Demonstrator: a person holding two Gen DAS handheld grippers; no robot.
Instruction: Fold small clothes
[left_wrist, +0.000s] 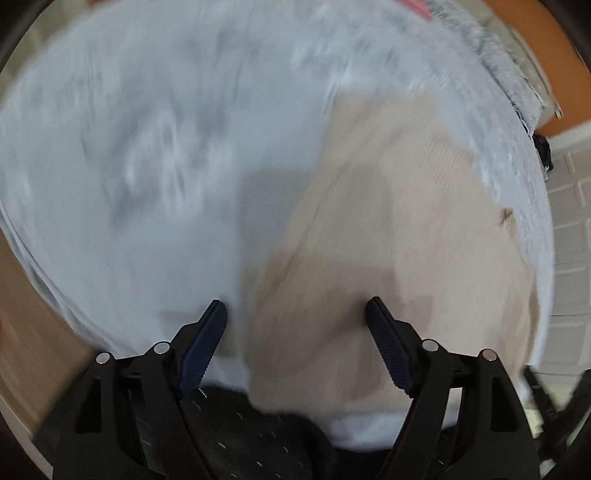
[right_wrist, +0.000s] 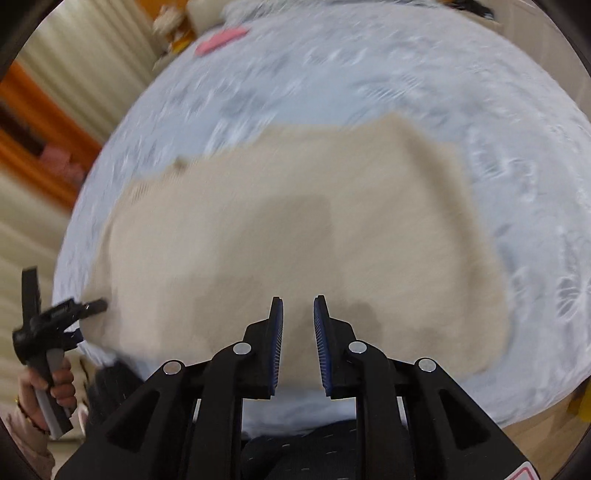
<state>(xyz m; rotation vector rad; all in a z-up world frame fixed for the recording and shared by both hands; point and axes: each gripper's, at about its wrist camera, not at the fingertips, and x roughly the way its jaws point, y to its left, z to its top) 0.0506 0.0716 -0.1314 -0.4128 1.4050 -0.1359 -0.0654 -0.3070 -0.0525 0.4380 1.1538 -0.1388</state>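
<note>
**Right wrist view: beige garment flat on the bedspread, both grippers empty**

Right wrist view, left to right: at the lower left edge of the frame I see a hand (right_wrist: 55, 384) gripping the handle of my left gripper (right_wrist: 94, 308), whose tips sit at the left border of the beige garment (right_wrist: 314, 229). That garment lies spread across the middle of the frame on a pale blue patterned bedspread (right_wrist: 424, 85). A pink item (right_wrist: 221, 40) rests on the bedspread at the upper left, well apart from the garment. At the bottom centre, my right gripper (right_wrist: 298, 306) hangs over the garment's near edge with its blue pads close together, a narrow gap between them and no cloth pinched there.

Left wrist view: the picture is heavily blurred. Bedspread fills the left and top, and the garment takes the right half. My left gripper's fingers are spread wide at the bottom, with the boundary between bedspread and garment running between them, and nothing caught in them. Whether the tips touch the cloth, I cannot tell.
</note>
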